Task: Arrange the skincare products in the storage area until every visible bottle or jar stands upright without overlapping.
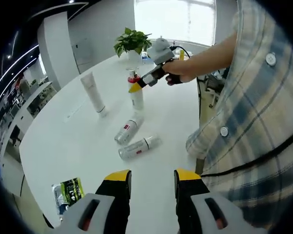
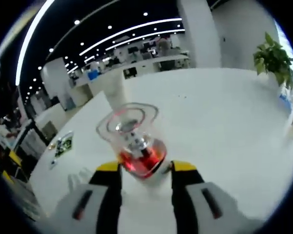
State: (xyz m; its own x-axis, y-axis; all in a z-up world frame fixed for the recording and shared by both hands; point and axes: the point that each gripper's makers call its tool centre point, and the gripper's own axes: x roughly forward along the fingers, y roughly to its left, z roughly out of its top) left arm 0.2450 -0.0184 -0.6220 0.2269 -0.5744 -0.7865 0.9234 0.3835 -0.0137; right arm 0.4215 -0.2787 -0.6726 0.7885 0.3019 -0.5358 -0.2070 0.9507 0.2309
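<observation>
So the landmark here is the potted plant point(image 1: 132, 41) at the far end of the white table point(image 1: 63, 146). Just in front of it stands a spray bottle with a red collar point(image 1: 135, 95), and the right gripper point(image 1: 136, 86) is clamped around its top. In the right gripper view the clear cap and red collar sit squeezed between the yellow-tipped jaws point(image 2: 142, 168).

The left gripper point(image 1: 153, 176) hangs back at the edge farthest from the plant, jaws apart, holding nothing.

Further from the plant than the standing spray, two bottles lie on their sides: a white bottle with a red label point(image 1: 128, 129) and a silver-ish bottle point(image 1: 138, 147), near each other but not touching as far as I can tell. A white tube point(image 1: 93, 93) stands upright on its cap off to one side.

My take: let go of the spray slowly and straight up so it doesn't wobble, since it looks top-heavy. Then grab each lying bottle near the neck, tip it up, and plant it well apart from the others.
</observation>
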